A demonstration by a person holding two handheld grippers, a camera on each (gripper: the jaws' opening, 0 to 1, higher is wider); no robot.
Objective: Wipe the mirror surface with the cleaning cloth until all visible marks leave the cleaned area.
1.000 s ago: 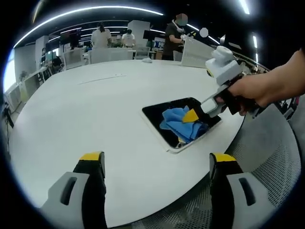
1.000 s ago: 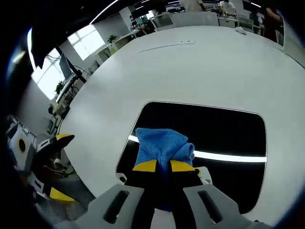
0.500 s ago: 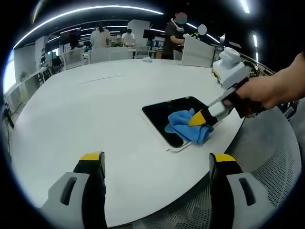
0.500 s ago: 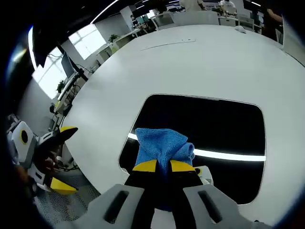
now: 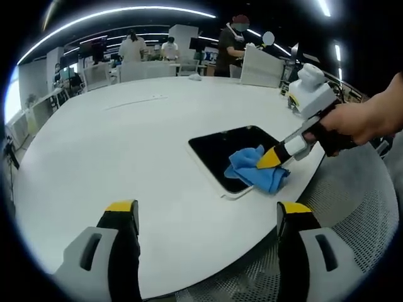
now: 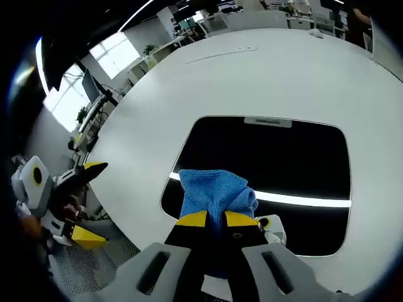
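Note:
A dark rectangular mirror (image 5: 227, 151) (image 6: 283, 163) with a pale frame lies flat on the white round table (image 5: 113, 151). My right gripper (image 6: 216, 219) is shut on a blue cleaning cloth (image 6: 214, 192), pressing it on the mirror's near edge. In the left gripper view that right gripper (image 5: 272, 159) reaches in from the right, held by a hand, with the cloth (image 5: 258, 170) at the mirror's right-hand corner. My left gripper (image 5: 208, 214) stands open over the table's near edge, holding nothing.
People stand at desks (image 5: 157, 69) beyond the table's far side. A grey mesh surface (image 5: 352, 207) lies off the table's right edge. In the right gripper view the left gripper (image 6: 60, 195) appears at the far left, past the table's rim.
The right gripper has dragged the cloth from the mirror's middle toward its right-hand corner and edge. The left gripper has stayed still.

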